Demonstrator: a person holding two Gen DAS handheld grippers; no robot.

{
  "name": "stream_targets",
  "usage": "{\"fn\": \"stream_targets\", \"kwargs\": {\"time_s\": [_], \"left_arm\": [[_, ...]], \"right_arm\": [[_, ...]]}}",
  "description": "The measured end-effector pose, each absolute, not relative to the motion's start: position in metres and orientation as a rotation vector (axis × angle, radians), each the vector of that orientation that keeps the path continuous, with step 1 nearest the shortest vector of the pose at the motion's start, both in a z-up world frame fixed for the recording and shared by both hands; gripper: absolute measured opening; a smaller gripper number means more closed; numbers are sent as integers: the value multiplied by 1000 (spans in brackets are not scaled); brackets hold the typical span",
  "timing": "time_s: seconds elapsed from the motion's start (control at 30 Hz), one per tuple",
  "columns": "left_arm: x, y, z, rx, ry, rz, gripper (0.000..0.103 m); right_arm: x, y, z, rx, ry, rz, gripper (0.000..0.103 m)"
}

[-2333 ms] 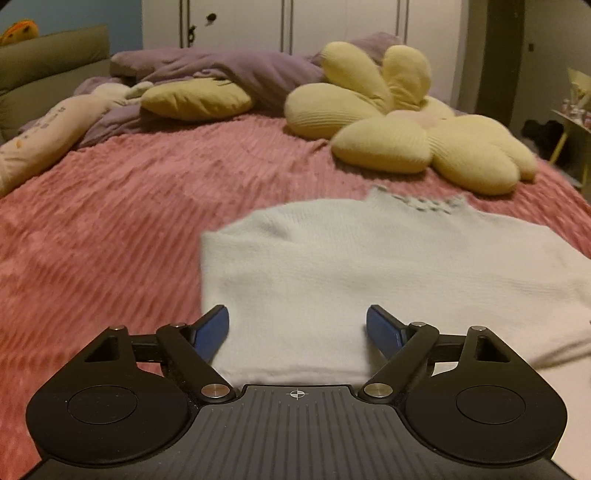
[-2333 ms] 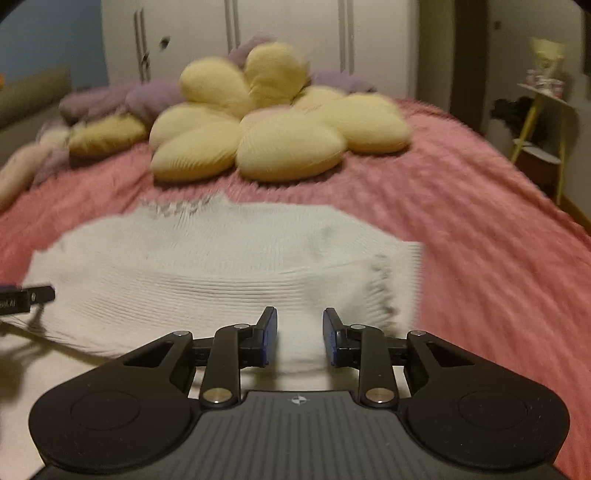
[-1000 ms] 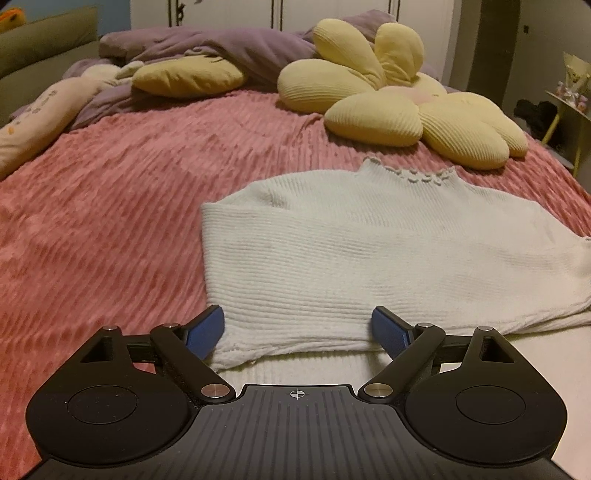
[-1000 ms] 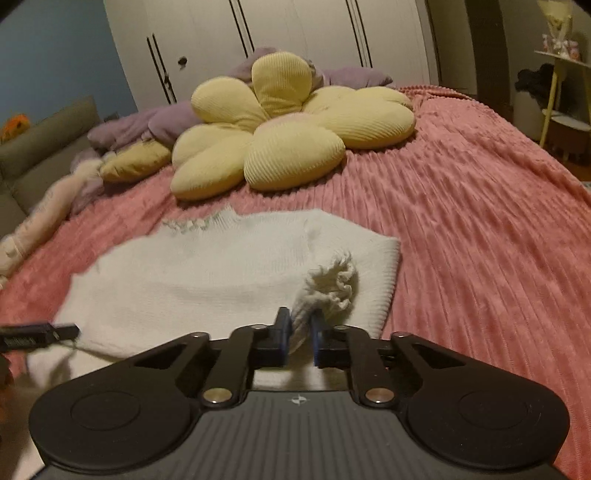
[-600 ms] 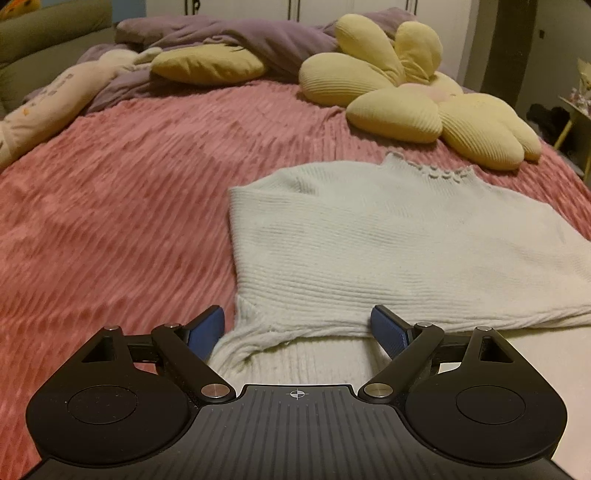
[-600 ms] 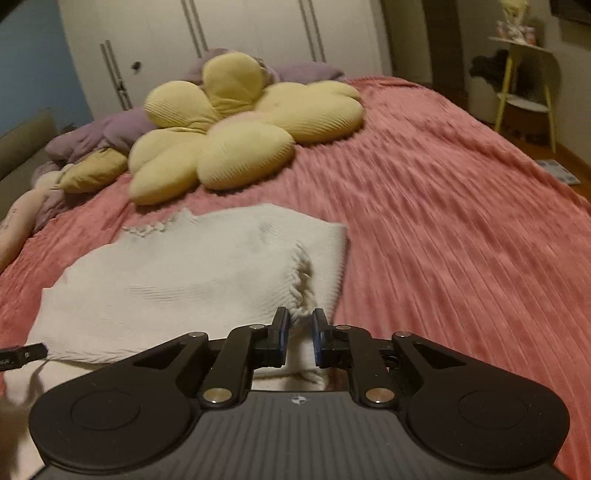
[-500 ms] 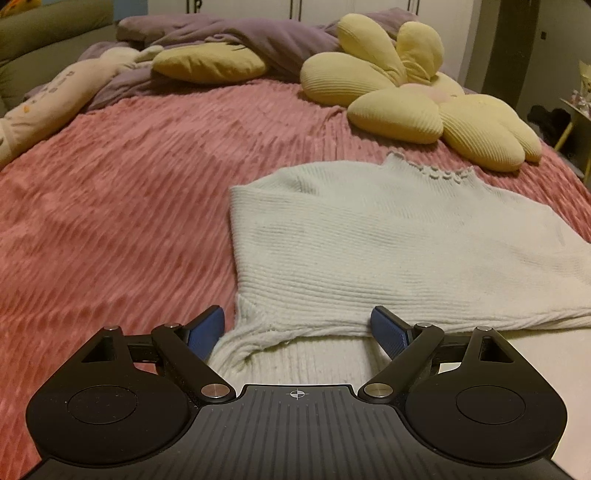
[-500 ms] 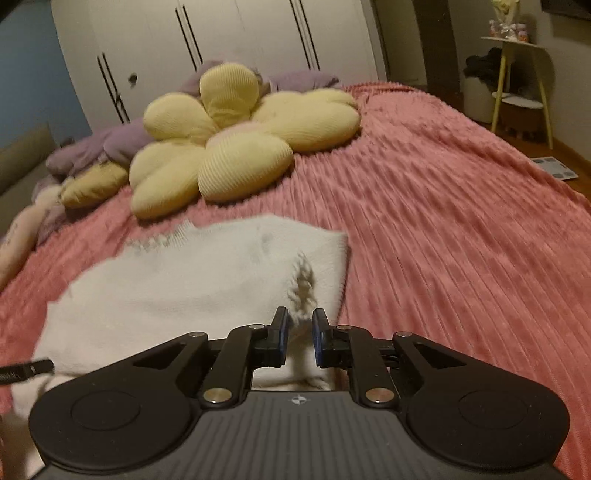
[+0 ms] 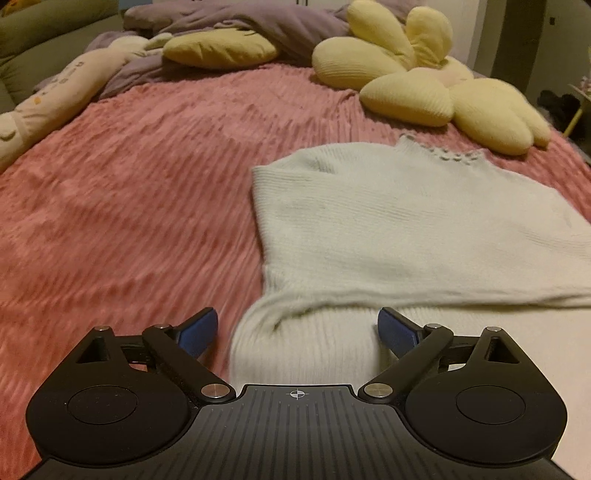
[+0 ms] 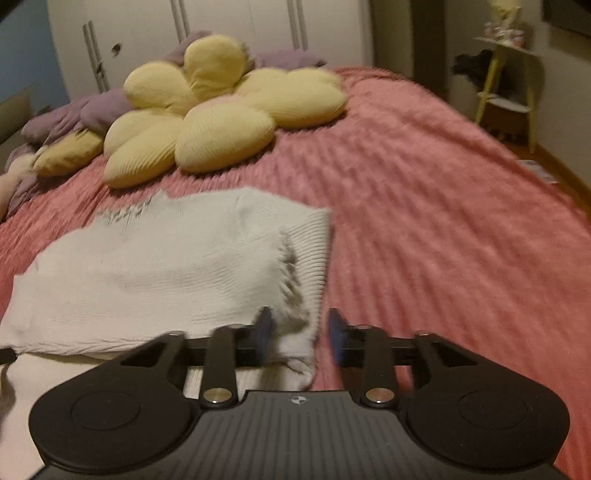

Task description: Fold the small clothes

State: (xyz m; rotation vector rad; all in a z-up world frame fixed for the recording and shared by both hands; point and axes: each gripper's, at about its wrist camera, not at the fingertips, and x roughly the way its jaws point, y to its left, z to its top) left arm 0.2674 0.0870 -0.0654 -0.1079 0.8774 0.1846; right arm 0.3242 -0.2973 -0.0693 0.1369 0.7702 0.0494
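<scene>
Released since a second ago, the sweater [image 10: 177, 266] cuff is seen between the opening jaws of the right gripper [image 10: 297, 338], unpressed; the left gripper [image 9: 297, 328] is spread wide over the sweater's hem on the bed [image 9: 129, 192].

Pink ribbed bedspread [image 9: 129, 192] w/ yellow flower cushion [image 10: 207, 122], purple duvet [image 9: 258, 26] behind, yellow side table [image 10: 509, 77] right.

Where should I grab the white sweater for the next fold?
Probably the bottom hem of the white sweater, the ribbed edge nearest the left gripper. Come in low from the near side: both sleeves already lie folded across the body, and that edge lies flat and free on the pink blanket.
</scene>
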Motion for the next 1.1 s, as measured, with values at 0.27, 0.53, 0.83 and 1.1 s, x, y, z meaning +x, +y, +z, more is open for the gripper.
{"fn": "stream_targets", "kwargs": {"time_s": [0.27, 0.53, 0.83, 1.1], "left_arm": [[143, 83, -68, -54, 944, 119, 97], [43, 101, -76, -222, 1009, 69, 93], [32, 113, -74, -298, 1043, -29, 36], [31, 122, -79, -351, 1077, -111, 50]], "right_arm": [[182, -309, -62, 250, 848, 233, 53], [64, -330, -80, 349, 956, 292, 56], [45, -332, -98, 469, 1052, 333, 21], [38, -350, -108, 612, 1072, 347, 19]]}}
